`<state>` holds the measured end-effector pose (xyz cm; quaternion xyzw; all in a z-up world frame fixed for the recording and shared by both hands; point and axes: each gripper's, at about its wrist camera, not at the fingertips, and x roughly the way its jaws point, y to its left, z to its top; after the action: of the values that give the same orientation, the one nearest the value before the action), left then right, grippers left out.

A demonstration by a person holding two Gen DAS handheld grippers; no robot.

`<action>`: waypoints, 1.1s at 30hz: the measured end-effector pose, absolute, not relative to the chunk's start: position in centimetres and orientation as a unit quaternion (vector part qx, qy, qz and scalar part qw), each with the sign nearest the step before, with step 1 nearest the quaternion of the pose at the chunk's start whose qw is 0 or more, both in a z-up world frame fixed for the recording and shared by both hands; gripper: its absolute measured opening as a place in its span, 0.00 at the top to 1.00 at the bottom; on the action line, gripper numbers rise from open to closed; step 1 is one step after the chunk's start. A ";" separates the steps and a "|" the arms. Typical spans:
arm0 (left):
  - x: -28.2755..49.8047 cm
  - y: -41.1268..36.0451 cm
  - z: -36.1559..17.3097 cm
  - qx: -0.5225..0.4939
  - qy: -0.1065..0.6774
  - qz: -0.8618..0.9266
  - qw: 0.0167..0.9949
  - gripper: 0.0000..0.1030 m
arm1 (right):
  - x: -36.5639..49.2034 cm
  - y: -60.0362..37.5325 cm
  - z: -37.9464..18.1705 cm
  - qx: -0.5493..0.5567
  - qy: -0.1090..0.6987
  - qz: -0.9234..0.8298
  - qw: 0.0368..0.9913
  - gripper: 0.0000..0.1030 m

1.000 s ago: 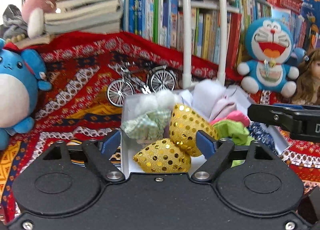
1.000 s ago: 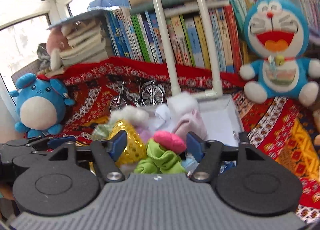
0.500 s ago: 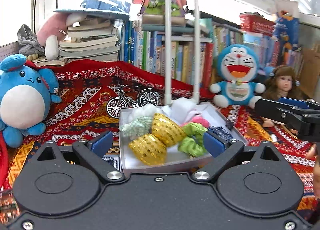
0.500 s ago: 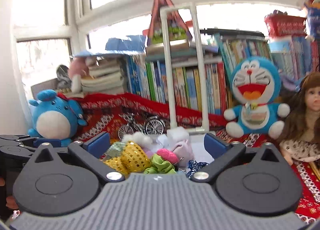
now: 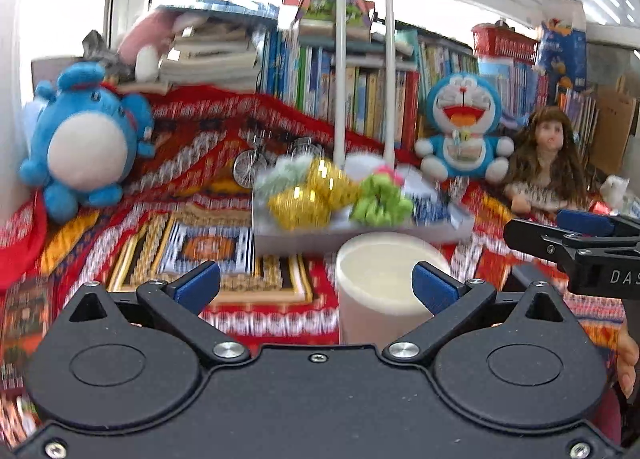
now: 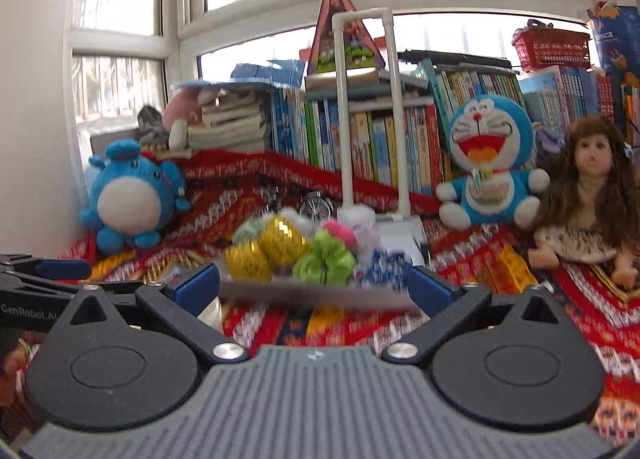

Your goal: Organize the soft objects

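Note:
A white tray [image 5: 360,236] on the patterned cloth holds soft hair ties: two gold sequinned ones [image 5: 300,203], a green one [image 5: 380,205], plus pink, white and blue-patterned ones. My left gripper [image 5: 316,287] is back from the tray, its jaws opening and gripping nothing. A white cylinder [image 5: 380,291] stands just ahead, close to the right fingertip [image 5: 434,287], and no pad presses on it. My right gripper [image 6: 316,285] is open and empty, with the tray [image 6: 320,297] beyond its fingers. Each gripper shows at the edge of the other's view.
A blue round plush [image 5: 84,143] sits at the left; a blue cat plush [image 5: 464,127] and a long-haired doll [image 5: 548,155] sit at the right. A toy bicycle [image 5: 256,163], a white pipe frame [image 5: 340,59] and a row of books stand behind the tray.
Both grippers have drawn back from the tray, which now looks smaller and farther off. Both pairs of jaws have widened. The white cylinder has come into the left view.

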<state>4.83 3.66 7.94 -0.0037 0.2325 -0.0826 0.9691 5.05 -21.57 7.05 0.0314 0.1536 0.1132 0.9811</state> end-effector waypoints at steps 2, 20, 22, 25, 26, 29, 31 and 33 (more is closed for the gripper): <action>3.6 4.0 7.2 -0.021 0.227 -0.085 0.970 0.01 | 4.0 -21.3 6.1 0.020 0.155 0.103 0.982 0.00; 0.4 3.9 3.2 -0.006 0.277 -0.067 0.959 0.00 | 1.0 -20.3 1.6 -0.005 0.198 0.083 0.977 0.00; 0.6 3.9 2.4 -0.012 0.288 -0.066 0.955 0.00 | 0.9 -20.1 1.0 -0.009 0.206 0.081 0.975 0.00; 1.1 3.8 1.4 -0.015 0.306 -0.059 0.950 0.00 | 0.8 -20.1 0.3 -0.009 0.223 0.076 0.972 0.00; 1.2 3.7 1.1 -0.015 0.312 -0.056 0.948 0.00 | 0.8 -20.1 0.1 -0.008 0.228 0.074 0.971 0.00; 1.7 3.6 0.5 -0.020 0.324 -0.048 0.945 0.00 | 0.9 -20.1 -0.4 -0.008 0.242 0.063 0.968 0.00; 1.9 3.6 0.2 -0.024 0.330 -0.044 0.943 0.00 | 1.0 -20.0 -0.7 -0.012 0.250 0.057 0.967 0.00; 2.1 3.6 0.0 -0.023 0.330 -0.041 0.943 0.00 | 1.3 -20.0 -0.9 -0.016 0.259 0.057 0.964 0.00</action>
<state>2.06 3.62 0.01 -0.0233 0.3303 -0.0414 0.9427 1.29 -19.98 -0.91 -0.0160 0.2593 0.0573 0.9640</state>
